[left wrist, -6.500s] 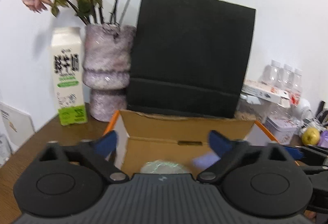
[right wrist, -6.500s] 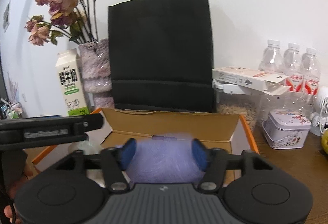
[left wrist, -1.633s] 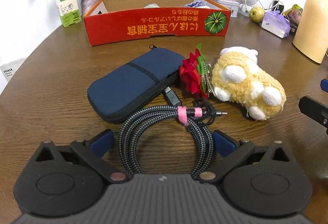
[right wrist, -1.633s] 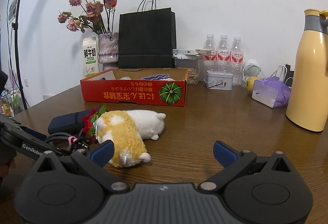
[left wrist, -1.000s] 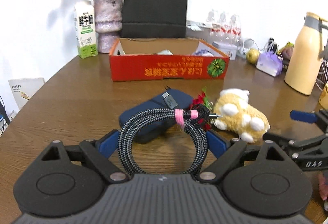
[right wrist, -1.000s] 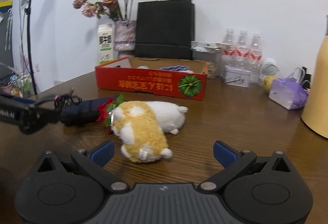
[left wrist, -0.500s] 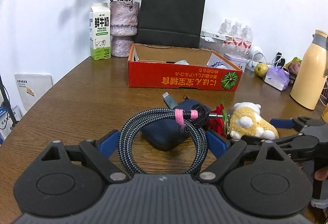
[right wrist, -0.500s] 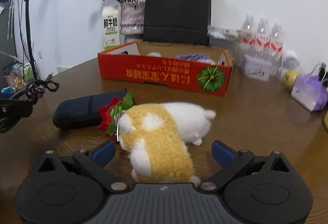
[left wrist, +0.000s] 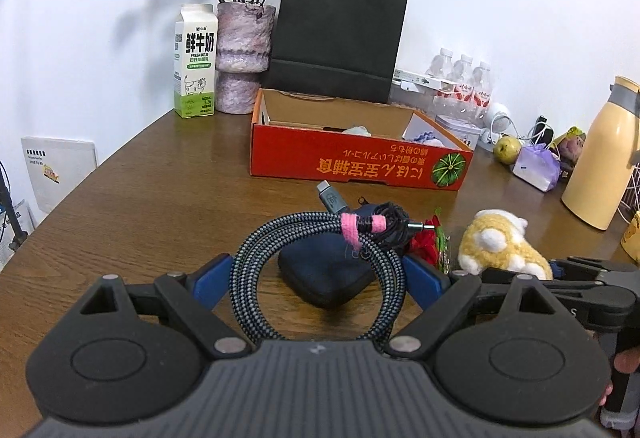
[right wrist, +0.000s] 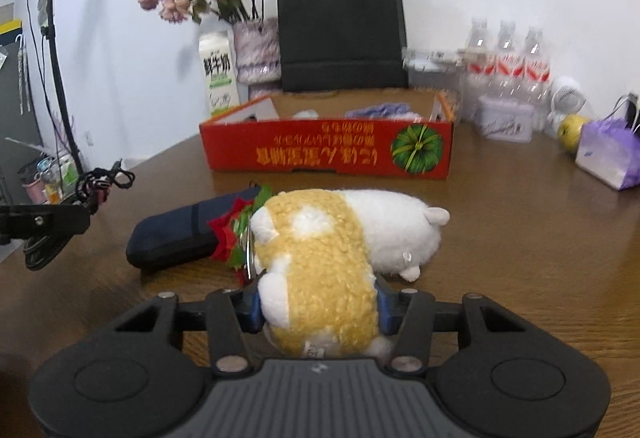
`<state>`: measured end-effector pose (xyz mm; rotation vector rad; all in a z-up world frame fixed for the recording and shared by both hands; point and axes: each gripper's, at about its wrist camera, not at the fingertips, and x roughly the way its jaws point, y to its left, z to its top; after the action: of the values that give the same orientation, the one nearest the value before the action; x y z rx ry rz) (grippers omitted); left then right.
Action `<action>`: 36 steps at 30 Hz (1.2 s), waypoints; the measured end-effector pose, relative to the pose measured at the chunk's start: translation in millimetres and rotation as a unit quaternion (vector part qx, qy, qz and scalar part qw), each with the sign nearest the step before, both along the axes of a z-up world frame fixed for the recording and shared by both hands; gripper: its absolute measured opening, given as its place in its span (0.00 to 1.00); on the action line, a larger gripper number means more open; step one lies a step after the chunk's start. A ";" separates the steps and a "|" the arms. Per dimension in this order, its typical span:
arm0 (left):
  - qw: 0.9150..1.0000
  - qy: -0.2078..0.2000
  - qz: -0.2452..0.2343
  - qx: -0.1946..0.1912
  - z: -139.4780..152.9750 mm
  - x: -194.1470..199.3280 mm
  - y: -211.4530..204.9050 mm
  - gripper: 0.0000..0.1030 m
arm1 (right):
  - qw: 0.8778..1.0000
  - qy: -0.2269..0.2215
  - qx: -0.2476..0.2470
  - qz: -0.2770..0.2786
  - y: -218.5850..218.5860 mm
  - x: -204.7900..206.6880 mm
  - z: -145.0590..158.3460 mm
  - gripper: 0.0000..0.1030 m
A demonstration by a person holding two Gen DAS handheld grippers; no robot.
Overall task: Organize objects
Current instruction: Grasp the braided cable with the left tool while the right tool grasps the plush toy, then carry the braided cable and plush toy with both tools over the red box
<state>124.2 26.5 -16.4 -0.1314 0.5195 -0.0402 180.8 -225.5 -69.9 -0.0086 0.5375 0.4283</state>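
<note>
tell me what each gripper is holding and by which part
The left gripper holds the coiled braided cable across the sides of its loop. The right gripper is shut on the plush toy at its yellow near end.

A lived-in home: dried roses in a vase [left wrist: 244, 37], a milk carton [left wrist: 195, 61] and water bottles [left wrist: 460, 77] along the wooden table's [left wrist: 140, 197] back edge.
</note>
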 end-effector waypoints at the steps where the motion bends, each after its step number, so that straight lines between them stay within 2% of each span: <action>1: 1.000 -0.002 0.000 0.000 0.8 0.6 0.1 0.88 | 1.000 -0.009 -0.001 -0.002 0.9 -2.7 1.1 0.47; 19: 1.000 -0.030 -0.004 0.000 24.1 28.0 -2.4 0.88 | 0.997 -0.073 -0.006 0.005 23.5 1.2 33.4 0.47; 36: 0.999 -0.053 0.000 -0.002 53.5 83.0 -8.8 0.88 | 0.993 -0.115 -0.006 0.010 50.2 37.8 64.9 0.47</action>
<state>207.2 17.7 37.1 -0.1330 0.4144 -0.0472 218.6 -175.4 -5.1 -0.0747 0.3126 0.4366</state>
